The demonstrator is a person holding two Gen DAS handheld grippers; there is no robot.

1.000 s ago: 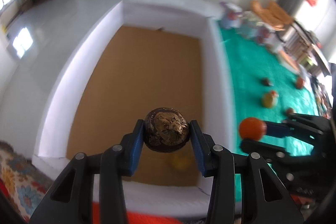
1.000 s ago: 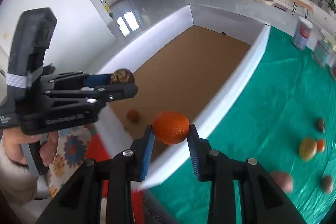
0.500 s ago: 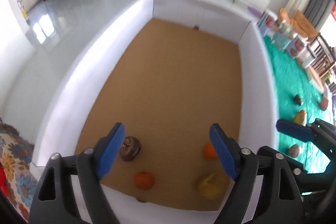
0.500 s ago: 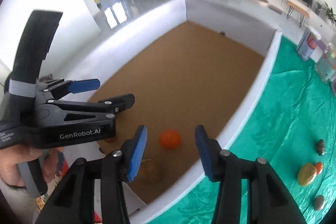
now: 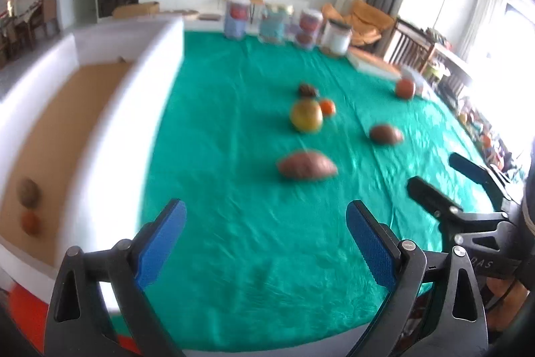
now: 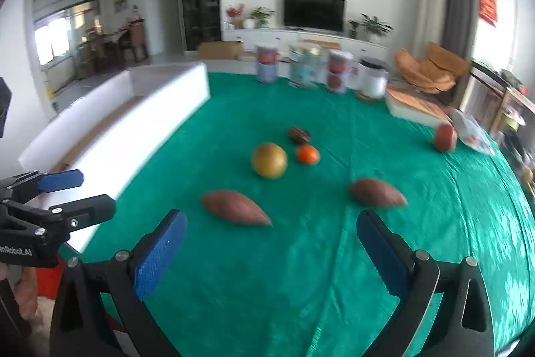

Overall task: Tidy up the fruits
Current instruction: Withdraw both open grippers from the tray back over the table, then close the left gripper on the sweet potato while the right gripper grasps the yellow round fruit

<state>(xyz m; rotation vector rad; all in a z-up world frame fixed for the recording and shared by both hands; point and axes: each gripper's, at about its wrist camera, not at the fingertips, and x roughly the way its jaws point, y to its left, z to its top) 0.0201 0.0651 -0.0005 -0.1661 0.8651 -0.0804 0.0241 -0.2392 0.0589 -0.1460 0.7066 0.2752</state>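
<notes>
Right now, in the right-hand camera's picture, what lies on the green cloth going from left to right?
White box → nearer sweet potato → yellow-green round fruit → small orange → second sweet potato → reddish fruit at the far right.

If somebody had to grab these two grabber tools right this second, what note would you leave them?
Left gripper: jaws opening, nothing between them.
Right gripper: jaws opening, nothing between them.
Done: two round fruits lie in the white box.
Left on the green cloth: two reddish-brown oval pieces, a yellow-green fruit, a small orange, a dark fruit, a red one far right.
</notes>
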